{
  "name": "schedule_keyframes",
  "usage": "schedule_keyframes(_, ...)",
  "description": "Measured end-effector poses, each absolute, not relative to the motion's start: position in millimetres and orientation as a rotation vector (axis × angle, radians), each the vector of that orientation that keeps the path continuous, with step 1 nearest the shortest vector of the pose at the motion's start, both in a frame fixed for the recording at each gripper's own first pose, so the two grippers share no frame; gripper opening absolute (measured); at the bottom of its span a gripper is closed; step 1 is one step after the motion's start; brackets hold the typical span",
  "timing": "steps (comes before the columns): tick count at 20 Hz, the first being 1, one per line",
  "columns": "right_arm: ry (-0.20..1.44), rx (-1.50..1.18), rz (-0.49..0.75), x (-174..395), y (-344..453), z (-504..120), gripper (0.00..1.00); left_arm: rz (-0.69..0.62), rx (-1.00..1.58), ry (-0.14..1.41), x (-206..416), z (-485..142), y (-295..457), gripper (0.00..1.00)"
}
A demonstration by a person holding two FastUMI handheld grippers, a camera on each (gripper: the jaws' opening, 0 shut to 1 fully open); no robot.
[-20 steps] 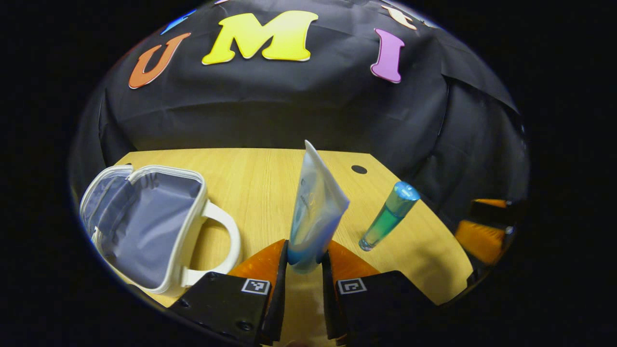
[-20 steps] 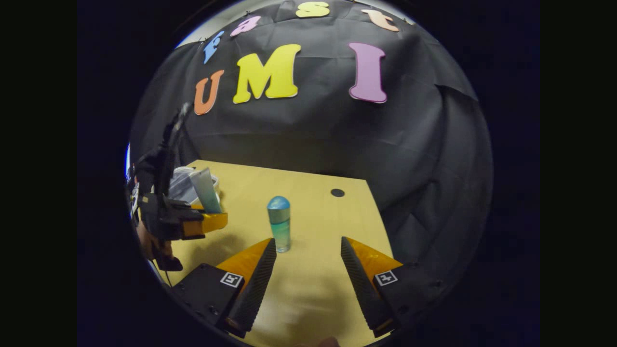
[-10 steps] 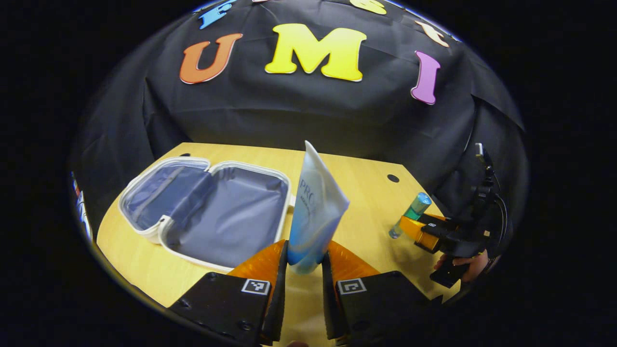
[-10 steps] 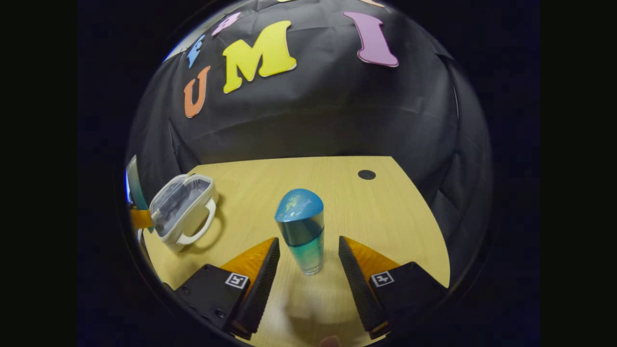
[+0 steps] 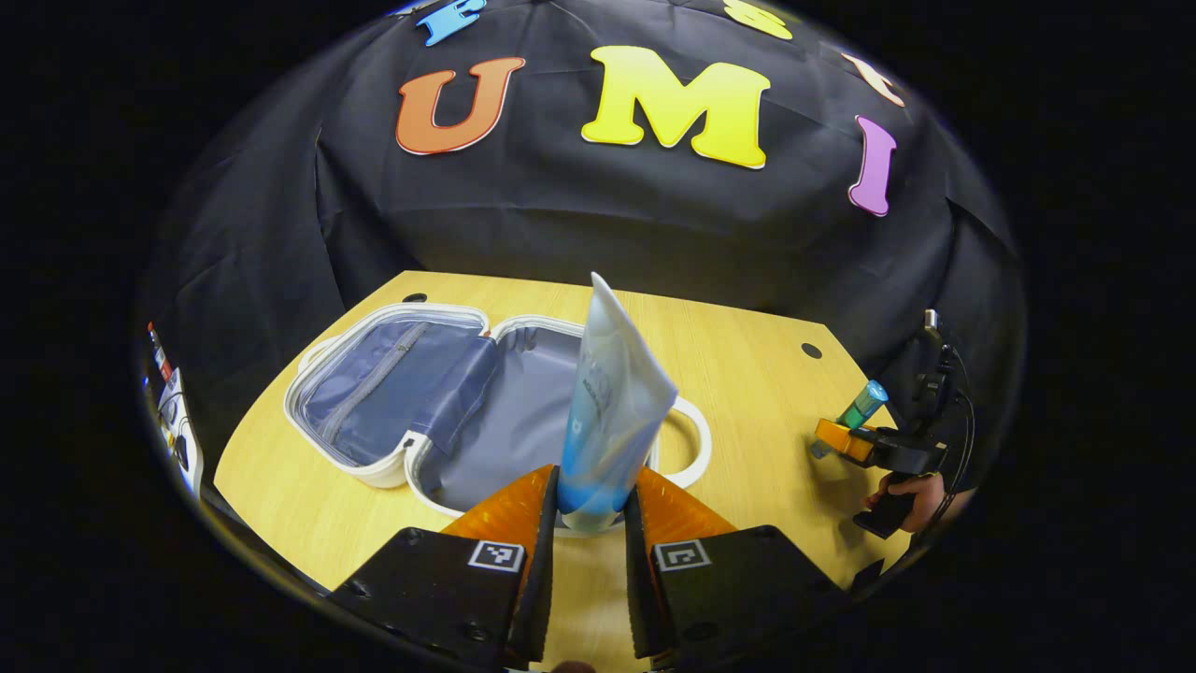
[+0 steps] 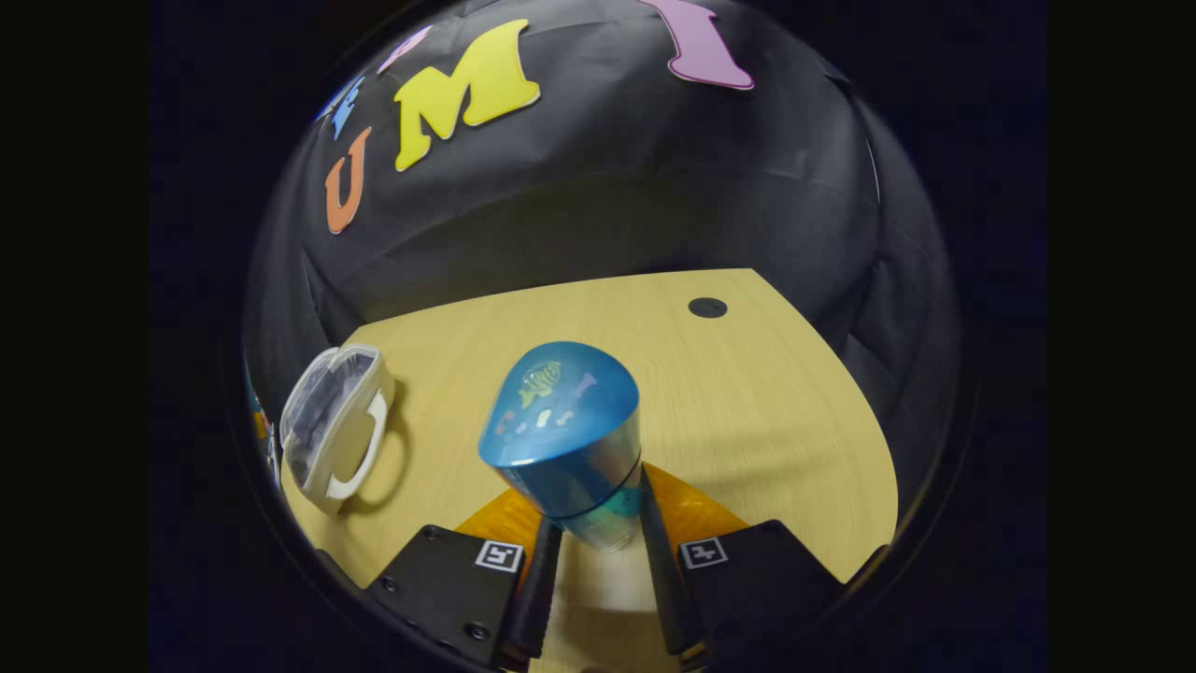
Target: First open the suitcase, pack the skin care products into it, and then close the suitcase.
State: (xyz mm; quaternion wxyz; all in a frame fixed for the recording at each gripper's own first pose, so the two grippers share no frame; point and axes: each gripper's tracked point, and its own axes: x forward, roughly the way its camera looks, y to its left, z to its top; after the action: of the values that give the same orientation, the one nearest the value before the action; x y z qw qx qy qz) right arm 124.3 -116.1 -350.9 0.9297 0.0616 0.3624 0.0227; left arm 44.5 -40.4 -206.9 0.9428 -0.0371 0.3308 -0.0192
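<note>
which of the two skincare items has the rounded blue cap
The bottle gripped in the right claw. The other item, the flat crimped-end tube in the left claw, shows no such cap.

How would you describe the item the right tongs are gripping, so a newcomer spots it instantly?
On the wooden table, right of the open white suitcase, the right tongs are shut on a small bottle. It is a clear cylinder with blue-green liquid and a rounded blue cap, unlike the flat pale blue tube clamped in the left tongs.
</note>
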Motion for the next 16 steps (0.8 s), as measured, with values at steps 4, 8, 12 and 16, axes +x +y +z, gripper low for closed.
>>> schedule_keyframes(4,0.747,0.184,0.051,114,-105,-328,0.37,-0.066,-0.040,0.720,58,-221,-7,0.36)
schedule_keyframes(8,0.714,0.235,0.084,84,-86,-272,0.35,-0.113,-0.009,0.779,77,-254,13,0.37)
schedule_keyframes(12,0.701,0.286,0.130,40,-66,-215,0.35,-0.140,0.041,0.896,91,-310,29,0.37)
schedule_keyframes(16,0.684,0.300,0.133,8,-68,-177,0.35,-0.057,0.074,1.004,89,-340,45,0.37)
